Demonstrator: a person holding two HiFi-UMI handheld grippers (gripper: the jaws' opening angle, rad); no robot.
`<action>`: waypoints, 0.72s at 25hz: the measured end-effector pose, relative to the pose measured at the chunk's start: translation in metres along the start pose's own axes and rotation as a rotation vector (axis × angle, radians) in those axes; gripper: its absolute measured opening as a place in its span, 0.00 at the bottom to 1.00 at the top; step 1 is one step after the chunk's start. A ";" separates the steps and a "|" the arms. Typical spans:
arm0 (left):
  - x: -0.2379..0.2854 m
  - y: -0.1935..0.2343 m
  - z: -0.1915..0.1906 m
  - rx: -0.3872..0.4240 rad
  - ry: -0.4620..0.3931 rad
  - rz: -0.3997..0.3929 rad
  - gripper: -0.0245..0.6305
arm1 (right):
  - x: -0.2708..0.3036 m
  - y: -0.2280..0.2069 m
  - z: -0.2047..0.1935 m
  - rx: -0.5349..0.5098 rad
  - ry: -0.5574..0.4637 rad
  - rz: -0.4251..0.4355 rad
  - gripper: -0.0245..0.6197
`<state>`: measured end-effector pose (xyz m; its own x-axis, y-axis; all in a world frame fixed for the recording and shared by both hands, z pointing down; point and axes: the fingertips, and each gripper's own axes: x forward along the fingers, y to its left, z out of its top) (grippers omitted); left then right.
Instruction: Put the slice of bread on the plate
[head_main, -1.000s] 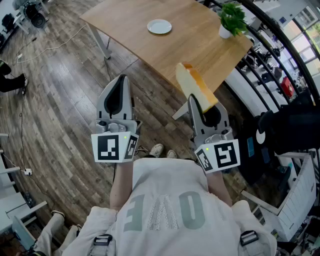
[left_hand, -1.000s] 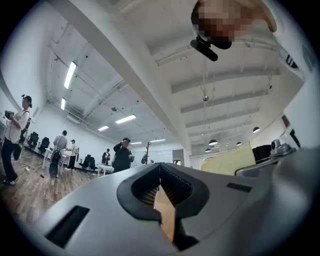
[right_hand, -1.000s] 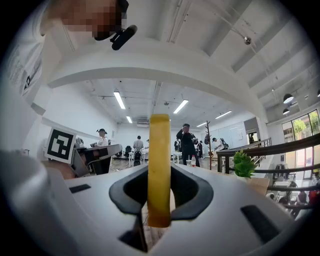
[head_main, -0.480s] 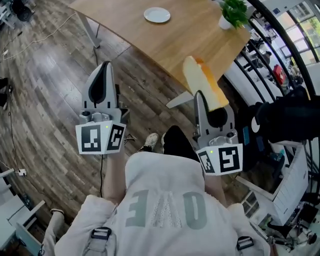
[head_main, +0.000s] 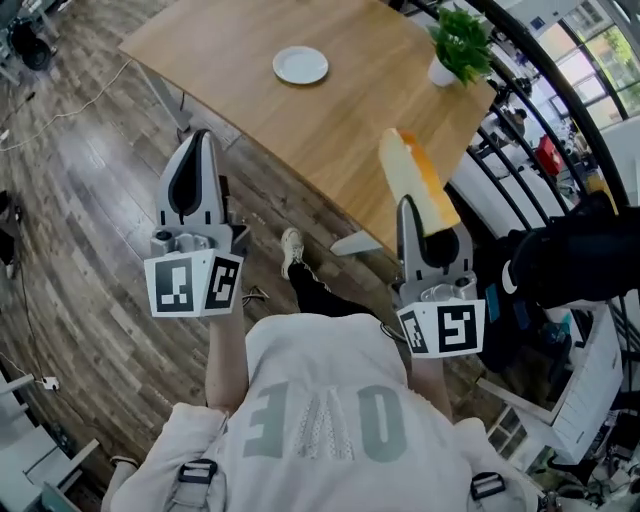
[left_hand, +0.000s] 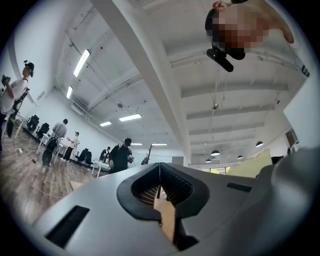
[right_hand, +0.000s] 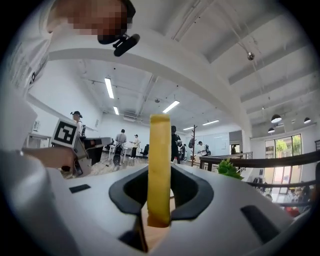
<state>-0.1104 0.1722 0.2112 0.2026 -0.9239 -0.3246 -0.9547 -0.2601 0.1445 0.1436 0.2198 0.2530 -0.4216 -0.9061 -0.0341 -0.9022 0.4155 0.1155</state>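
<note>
The right gripper (head_main: 408, 205) is closed on a slice of bread (head_main: 412, 178), which is held clear of the table (head_main: 350, 130), out beyond the table's near edge. In the head view the slice is seen by its pale broad face with an orange crust along one side, slanting up and away from the jaws. In the right gripper view the same gripper (right_hand: 160, 202) is seen from behind, and the slice of bread (right_hand: 160, 165) appears edge-on as a narrow upright yellow strip, pinched at its lower end between the two dark pads; this contact is not shown in the head view.

The left gripper (head_main: 197, 140) is held level with the right one over the wooden floor (head_main: 90, 200), well apart from it. Only in the left gripper view (left_hand: 160, 172) is it shown that its jaws are brought together along a thin seam, with nothing between them.

The white plate (head_main: 300, 65) is seen in the head view alone, empty, near the far side of the table and well apart from the bread. A potted plant (head_main: 455, 45) stands at the table's right corner; its leaves (right_hand: 227, 169) are also caught in the right gripper view. People standing in the room's background are shown only in the two gripper views.
</note>
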 end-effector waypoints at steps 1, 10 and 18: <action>0.016 0.004 0.002 0.019 -0.010 -0.009 0.05 | 0.016 -0.006 -0.003 -0.007 0.001 0.005 0.18; 0.137 0.065 0.025 0.207 -0.011 0.034 0.05 | 0.162 -0.048 0.027 -0.083 -0.056 -0.001 0.18; 0.191 0.058 0.004 0.274 0.038 -0.021 0.05 | 0.233 -0.071 0.011 -0.141 -0.036 -0.009 0.18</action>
<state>-0.1278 -0.0180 0.1541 0.2264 -0.9301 -0.2891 -0.9724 -0.1988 -0.1219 0.1084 -0.0194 0.2257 -0.4188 -0.9053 -0.0709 -0.8854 0.3898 0.2534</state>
